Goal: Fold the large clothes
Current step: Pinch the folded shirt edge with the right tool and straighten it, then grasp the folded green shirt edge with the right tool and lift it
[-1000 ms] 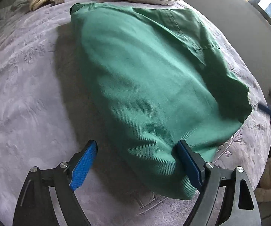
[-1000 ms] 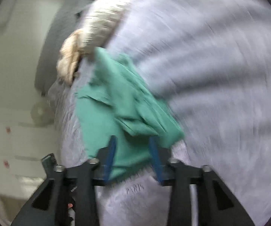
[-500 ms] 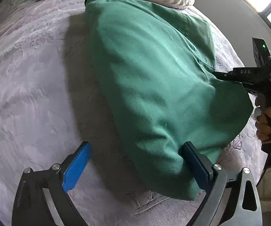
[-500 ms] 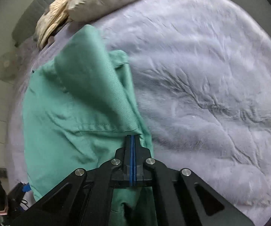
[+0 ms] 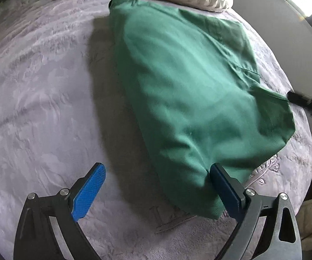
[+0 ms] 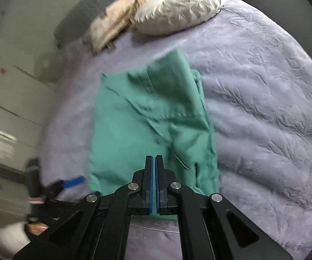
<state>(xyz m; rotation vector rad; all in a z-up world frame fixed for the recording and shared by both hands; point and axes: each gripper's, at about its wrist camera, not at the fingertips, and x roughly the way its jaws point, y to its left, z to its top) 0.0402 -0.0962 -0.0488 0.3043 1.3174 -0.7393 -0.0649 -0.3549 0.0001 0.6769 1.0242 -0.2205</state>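
Note:
A large green garment lies spread on a grey-lilac bed cover, running from the near edge toward the pillows. My left gripper stands wide open over its near corner; the right blue finger rests against the cloth and the left one is over bare cover. My right gripper is shut at the garment's near side, where creases run in toward its tips. In the left wrist view it shows as a dark blurred shape with the garment's side corner drawn to a point at it.
A white pleated cushion and a beige bundle lie at the head of the bed. A white cupboard front stands beside the bed. The cover's embroidered near edge is close under my left gripper.
My right gripper went from half open to shut on the garment's edge, rolled, and pulled back and up. The lifted fold has sunk flatter. My left gripper opened a little wider and stayed in place.

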